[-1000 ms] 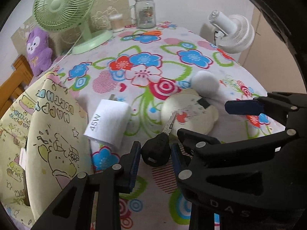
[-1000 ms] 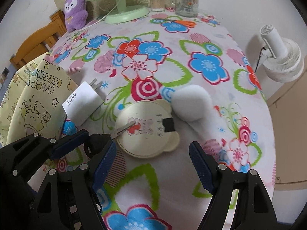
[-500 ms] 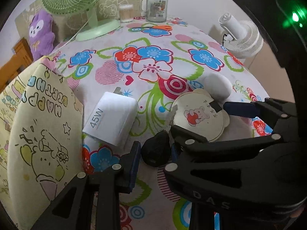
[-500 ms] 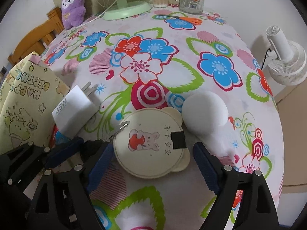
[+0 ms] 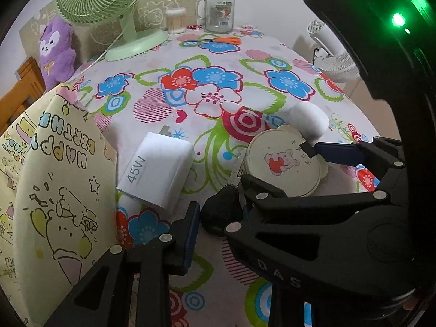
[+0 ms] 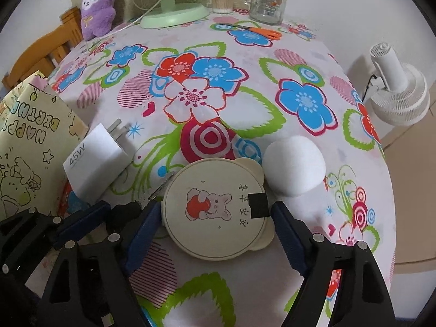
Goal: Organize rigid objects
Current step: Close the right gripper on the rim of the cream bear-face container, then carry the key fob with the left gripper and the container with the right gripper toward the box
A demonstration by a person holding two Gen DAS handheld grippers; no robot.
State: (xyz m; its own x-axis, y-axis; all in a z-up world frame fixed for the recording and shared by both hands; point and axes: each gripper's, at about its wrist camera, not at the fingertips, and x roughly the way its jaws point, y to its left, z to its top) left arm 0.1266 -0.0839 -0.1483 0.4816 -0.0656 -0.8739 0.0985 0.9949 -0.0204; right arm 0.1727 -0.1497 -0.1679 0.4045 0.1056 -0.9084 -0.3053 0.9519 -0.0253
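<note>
Black key (image 5: 222,212) head pinched in left gripper (image 5: 219,218), jaws narrow, at near-left of table (image 6: 272,62). Grip on thick head, probably because blade too thin to catch. Long axis runs near-left to far-right; blade points far-right, tip at left edge of tin (image 6: 218,209). Tin round, cream, flat, just right of key. Right gripper (image 6: 214,209) straddles it, jaws wide and just been closing, pads seem to press both sides; likely for level lift. Ball (image 6: 294,166) just beside tin, far-right. Charger (image 5: 158,169) left of key. Bag (image 5: 54,177) farther left, maybe goal.
</note>
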